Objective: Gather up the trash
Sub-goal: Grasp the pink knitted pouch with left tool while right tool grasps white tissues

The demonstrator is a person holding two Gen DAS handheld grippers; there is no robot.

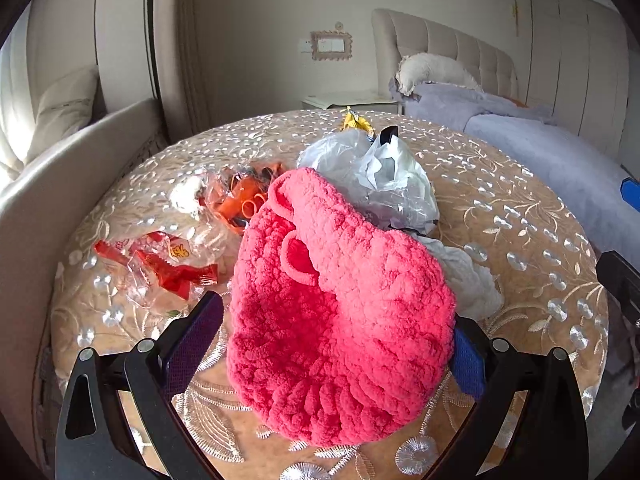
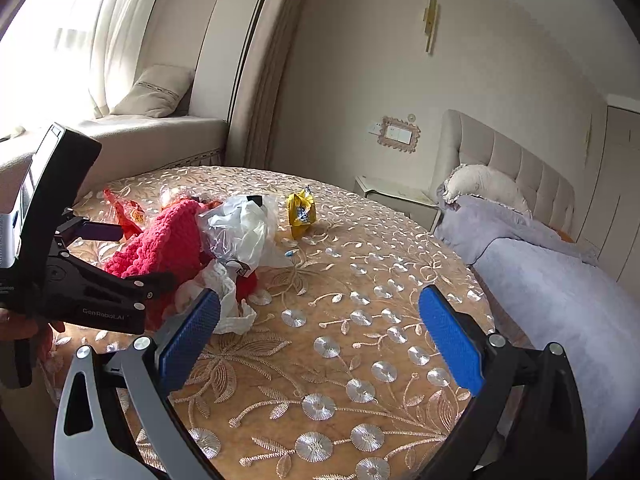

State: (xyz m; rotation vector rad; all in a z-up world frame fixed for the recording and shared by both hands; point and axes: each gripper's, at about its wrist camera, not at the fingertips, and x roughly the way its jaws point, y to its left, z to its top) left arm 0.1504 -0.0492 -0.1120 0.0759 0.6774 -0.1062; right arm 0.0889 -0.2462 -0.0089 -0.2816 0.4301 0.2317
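- Beige walls (image 2: 360, 80); bright curtained window (image 2: 60, 40) with cushioned window seat (image 2: 160, 128).
- Tufted headboard (image 2: 512, 160), lavender-covered bed (image 2: 560, 288), pale nightstand (image 2: 392, 196).
- Framed wall switches (image 2: 398, 134).

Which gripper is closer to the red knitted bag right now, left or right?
Left. The left gripper straddles the red knitted bag, its open fingers either side of it. The right gripper hangs open over bare tablecloth, off to the bag's right.
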